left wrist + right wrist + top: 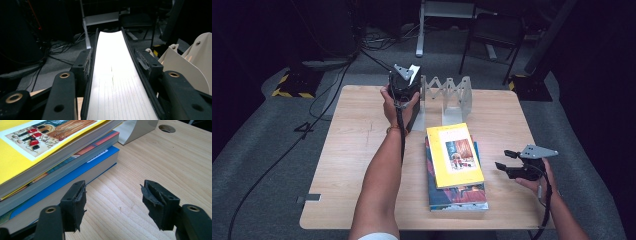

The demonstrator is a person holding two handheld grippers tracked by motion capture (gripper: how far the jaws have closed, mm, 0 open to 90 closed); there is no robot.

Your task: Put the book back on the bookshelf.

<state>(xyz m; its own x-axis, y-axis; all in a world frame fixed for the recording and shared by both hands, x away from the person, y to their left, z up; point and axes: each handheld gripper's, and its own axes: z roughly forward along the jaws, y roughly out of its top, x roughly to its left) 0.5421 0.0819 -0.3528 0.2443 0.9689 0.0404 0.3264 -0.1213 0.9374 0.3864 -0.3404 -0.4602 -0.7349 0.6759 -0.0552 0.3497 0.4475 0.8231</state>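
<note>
The left gripper (404, 75) clamps a dark-covered book (112, 75) beside the folding rack (447, 95); the right gripper (113, 202) gapes over the light wooden table (357, 145), dark cabled floor around.

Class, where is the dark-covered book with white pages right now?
The dark-covered book is clamped upright in the left gripper at the table's far edge in the high view, just left of the white folding rack.

The left tongs (404, 82) hold a dark book (411, 100) upright beside the metal rack (452, 95).

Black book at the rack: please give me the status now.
Left tongs shut on black book, beside rack. Right tongs open, empty, by book stack. Nothing in the way.
</note>
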